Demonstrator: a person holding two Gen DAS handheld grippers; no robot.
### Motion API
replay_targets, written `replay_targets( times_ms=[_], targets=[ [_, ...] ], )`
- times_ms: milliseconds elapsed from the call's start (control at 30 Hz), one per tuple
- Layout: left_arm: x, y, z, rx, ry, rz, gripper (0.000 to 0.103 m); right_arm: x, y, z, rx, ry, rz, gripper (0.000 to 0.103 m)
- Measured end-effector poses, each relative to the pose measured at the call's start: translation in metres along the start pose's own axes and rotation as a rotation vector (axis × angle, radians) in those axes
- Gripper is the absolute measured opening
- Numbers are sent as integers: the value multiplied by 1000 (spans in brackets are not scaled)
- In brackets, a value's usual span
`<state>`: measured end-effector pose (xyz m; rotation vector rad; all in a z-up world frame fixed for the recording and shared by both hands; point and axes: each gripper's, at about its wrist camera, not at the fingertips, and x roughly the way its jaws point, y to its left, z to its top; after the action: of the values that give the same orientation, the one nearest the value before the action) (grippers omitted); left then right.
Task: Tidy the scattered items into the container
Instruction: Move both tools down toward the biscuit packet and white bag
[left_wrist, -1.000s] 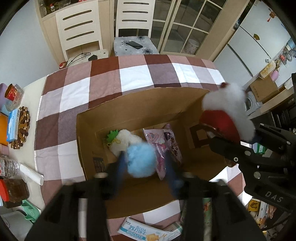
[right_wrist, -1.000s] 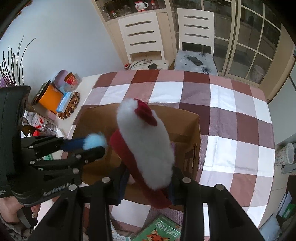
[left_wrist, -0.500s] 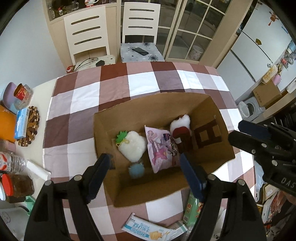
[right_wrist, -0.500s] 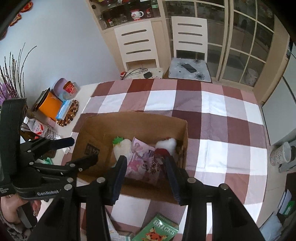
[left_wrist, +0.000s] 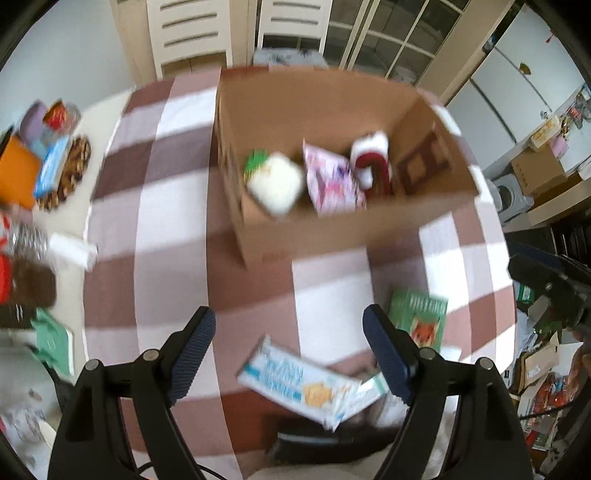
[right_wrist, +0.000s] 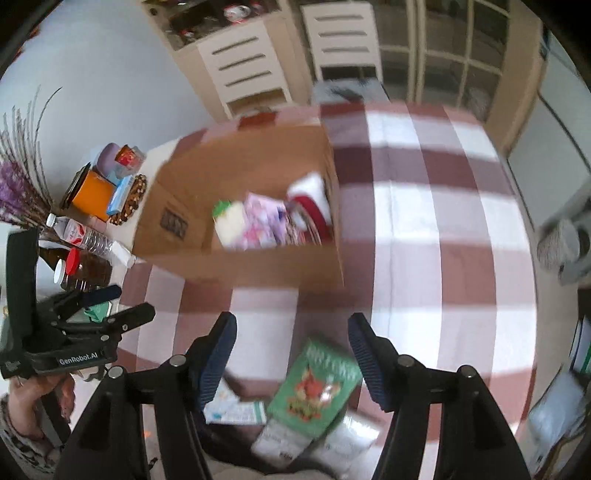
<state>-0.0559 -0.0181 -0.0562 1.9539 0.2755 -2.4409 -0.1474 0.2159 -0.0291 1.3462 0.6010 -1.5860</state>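
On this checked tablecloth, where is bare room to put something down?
Free: the checked tablecloth right of the brown cardboard box, and the strip before it. Crowded: the near edge, with the green book and blue-white biscuit packet.

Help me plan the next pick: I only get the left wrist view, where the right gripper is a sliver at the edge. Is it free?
Observer: Yes. The right gripper is open and holds nothing.
Operator: What is it aimed at?
Observer: The green book lies on the tablecloth just below its open jaws, outside the box.
Operator: Anything under that book?
Observer: Its near end overlaps some white packets; the blur hides what they are.
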Motion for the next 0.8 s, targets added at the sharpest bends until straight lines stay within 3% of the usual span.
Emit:
replay_targets(
  times_ms=[233,400,533,800],
  targets=[
    [39,9,-42,-71,134,-50,83,18,-39,-45,194,91,16,65],
    [70,15,-64,-153,230,-113,83,35,-52,-75,205,151,-76,65],
    [85,13,-71,-167,269,-110,83,56,-62,-102,190,227,-142,65],
    [106,13,-82,-247,302,-110,83,85,-71,-144,224,277,-126,65]
  ],
)
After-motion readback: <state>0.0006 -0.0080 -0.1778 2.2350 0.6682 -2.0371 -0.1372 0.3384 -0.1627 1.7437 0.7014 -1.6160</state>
